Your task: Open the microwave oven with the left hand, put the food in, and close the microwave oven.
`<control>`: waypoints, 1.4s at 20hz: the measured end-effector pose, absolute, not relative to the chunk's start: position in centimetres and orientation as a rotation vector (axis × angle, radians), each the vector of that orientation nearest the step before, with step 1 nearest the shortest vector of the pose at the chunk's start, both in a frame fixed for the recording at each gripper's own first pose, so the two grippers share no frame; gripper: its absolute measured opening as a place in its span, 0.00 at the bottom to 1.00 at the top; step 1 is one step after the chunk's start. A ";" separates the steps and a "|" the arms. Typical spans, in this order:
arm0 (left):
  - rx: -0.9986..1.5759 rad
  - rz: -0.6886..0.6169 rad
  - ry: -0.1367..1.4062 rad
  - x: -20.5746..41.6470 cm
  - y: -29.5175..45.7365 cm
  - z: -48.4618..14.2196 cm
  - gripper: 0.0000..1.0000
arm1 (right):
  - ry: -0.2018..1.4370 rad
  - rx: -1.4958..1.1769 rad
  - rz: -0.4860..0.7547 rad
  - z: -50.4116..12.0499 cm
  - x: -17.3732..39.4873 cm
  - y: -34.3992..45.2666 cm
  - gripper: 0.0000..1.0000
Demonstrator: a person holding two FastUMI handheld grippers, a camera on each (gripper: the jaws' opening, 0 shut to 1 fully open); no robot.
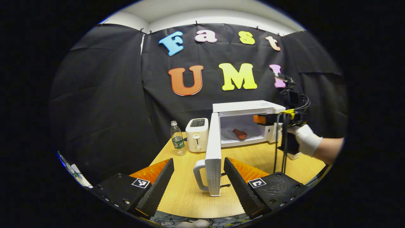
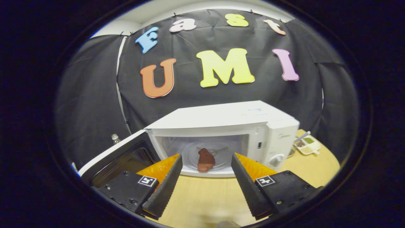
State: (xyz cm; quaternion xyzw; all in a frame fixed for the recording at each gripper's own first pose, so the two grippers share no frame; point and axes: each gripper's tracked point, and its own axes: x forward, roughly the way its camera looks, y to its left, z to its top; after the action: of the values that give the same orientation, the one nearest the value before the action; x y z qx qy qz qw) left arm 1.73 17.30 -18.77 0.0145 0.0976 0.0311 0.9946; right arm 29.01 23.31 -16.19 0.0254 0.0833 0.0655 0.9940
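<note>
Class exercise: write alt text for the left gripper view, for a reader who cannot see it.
An open microwave stands on a wooden table, food on the plate inside, its door swung out edge-on between the left gripper's spread fingers. A gloved hand holds the right gripper at the opening; a toaster and bottle stand left.

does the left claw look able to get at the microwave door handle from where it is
Probably yes. The left claw is open, with the door handle straight ahead between its fingers. Nothing sits between them on the table, and the right claw is off by the microwave.

The far claw [image 1: 260, 119] hides part of the microwave's [image 1: 246, 123] control panel.
</note>
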 end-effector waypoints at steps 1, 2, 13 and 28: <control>0.022 0.062 0.193 1.6 17.4 -18.3 0.97 | 0.170 0.017 0.133 -14.9 26.4 22.1 0.99; 0.018 0.061 0.181 1.5 17.4 -17.9 0.97 | 0.174 -0.023 0.132 -13.8 24.2 20.8 0.98; -0.023 0.083 0.141 3.9 19.2 -17.6 0.77 | 0.181 -0.065 0.096 -7.8 9.6 13.8 0.99; 0.013 0.119 0.263 7.1 23.8 -26.8 0.00 | 0.284 -0.005 0.040 -10.5 6.1 11.2 0.99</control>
State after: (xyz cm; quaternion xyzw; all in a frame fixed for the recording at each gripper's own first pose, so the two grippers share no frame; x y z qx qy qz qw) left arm 7.11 23.76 -26.75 0.0065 0.1309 0.0592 0.9896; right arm 6.07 11.18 -10.51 -0.0025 0.1417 0.0200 0.9897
